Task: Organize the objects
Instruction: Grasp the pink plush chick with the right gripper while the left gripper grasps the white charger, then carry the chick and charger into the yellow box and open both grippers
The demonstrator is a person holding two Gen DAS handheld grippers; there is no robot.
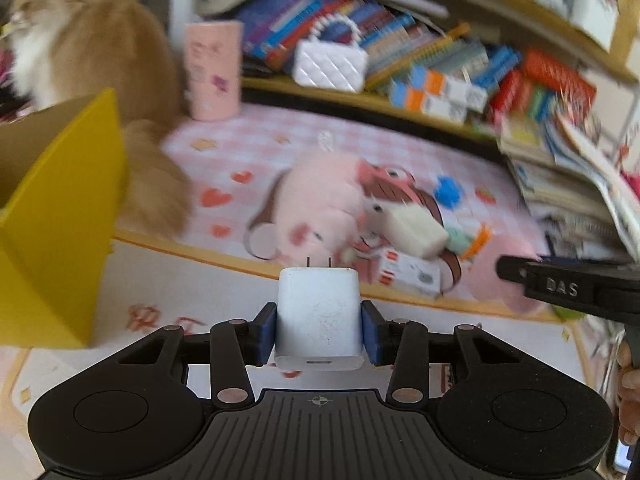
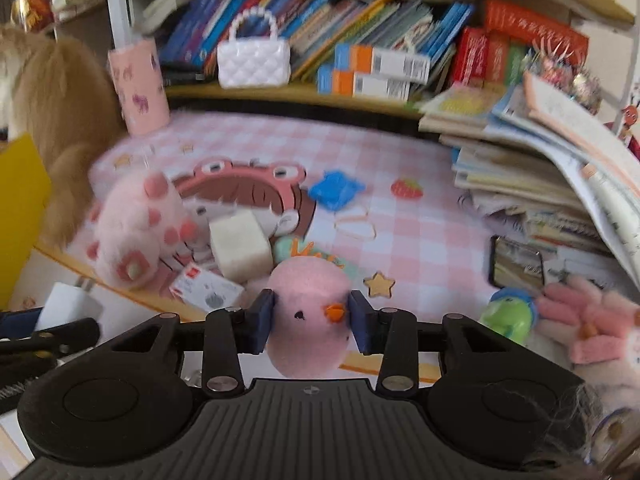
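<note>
On pink checked mat (image 2: 420, 236) by bookshelf (image 2: 320, 92): L jaws clenched on charger (image 1: 320, 316), R on pink plush (image 2: 310, 320).

So the surface (image 2: 432, 240) has a pink checkered mat; past the fingers there's a cream foam block (image 2: 239, 246), blue clip (image 2: 334, 190), rubber bands (image 2: 356, 226), a pink plush (image 2: 132, 228) off left, phone (image 2: 516, 262) right, book stack (image 2: 532, 184) beyond.
</note>
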